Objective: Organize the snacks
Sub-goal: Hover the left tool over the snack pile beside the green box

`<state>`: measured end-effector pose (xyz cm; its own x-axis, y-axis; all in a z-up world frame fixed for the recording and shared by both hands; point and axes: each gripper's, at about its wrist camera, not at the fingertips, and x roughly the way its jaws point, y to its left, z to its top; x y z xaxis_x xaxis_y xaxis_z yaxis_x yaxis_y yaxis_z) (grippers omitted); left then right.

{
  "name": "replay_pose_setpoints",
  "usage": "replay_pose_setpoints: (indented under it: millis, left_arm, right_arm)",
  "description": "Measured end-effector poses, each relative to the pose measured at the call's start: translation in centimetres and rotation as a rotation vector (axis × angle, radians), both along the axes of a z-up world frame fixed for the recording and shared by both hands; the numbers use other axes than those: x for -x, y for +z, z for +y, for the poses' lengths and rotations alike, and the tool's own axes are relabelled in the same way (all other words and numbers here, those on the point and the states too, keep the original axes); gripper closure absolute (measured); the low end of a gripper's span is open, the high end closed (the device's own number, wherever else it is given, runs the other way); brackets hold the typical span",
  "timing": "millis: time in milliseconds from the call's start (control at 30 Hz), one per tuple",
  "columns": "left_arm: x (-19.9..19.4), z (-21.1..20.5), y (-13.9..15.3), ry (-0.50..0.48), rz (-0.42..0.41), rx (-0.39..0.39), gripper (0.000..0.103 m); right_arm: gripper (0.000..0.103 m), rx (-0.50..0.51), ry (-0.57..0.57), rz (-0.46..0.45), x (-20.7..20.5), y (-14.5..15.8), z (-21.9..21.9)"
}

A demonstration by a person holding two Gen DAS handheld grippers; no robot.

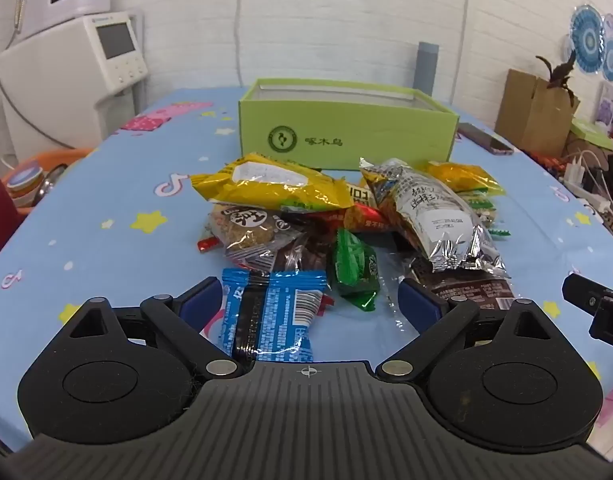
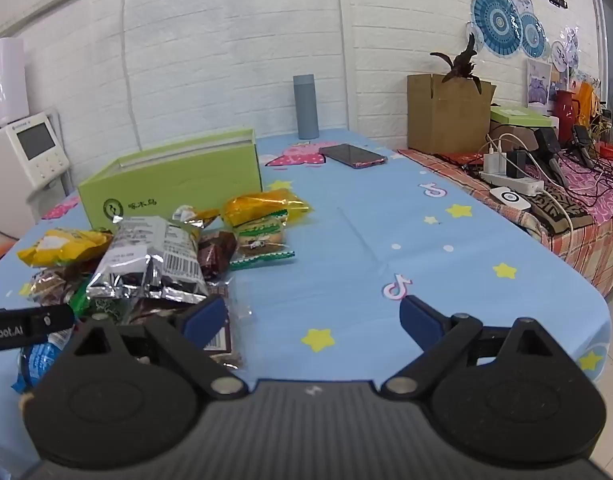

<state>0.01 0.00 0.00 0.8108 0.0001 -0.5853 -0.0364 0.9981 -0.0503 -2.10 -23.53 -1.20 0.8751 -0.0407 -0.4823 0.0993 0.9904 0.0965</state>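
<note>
The left hand-held gripper (image 1: 308, 298) is hovering with jaws apart around a blue packet (image 1: 272, 312) at lower centre; the right hand-held gripper (image 2: 312, 318) is gaping over bare bench (image 2: 346, 240), snack pile (image 2: 146, 260) at left, green box (image 2: 170, 176) behind.

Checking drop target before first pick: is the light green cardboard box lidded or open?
Open. The light green cardboard box shows no lid, and its inner walls are visible; contents cannot be seen.

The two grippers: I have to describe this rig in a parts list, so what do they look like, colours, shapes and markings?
Both match. The left gripper has a black ribbed body, two round black housings with silver pivot pins, angular black linkages and blue finger pads. A small white crosshair is marked on its front edge. The right gripper is built the same. The left one's side, seen from the right wrist, bears white "Robot.AI" lettering.
</note>
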Motion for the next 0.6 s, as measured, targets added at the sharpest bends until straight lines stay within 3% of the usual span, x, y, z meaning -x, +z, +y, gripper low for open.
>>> replay_pose_setpoints:
  millis: [600]
  left_arm:
    - [0.0,0.3,-0.2,0.022,-0.01,-0.013,0.014]
  right_arm:
    - [0.009,0.018,0.063,-0.001,-0.1,0.0,1.2]
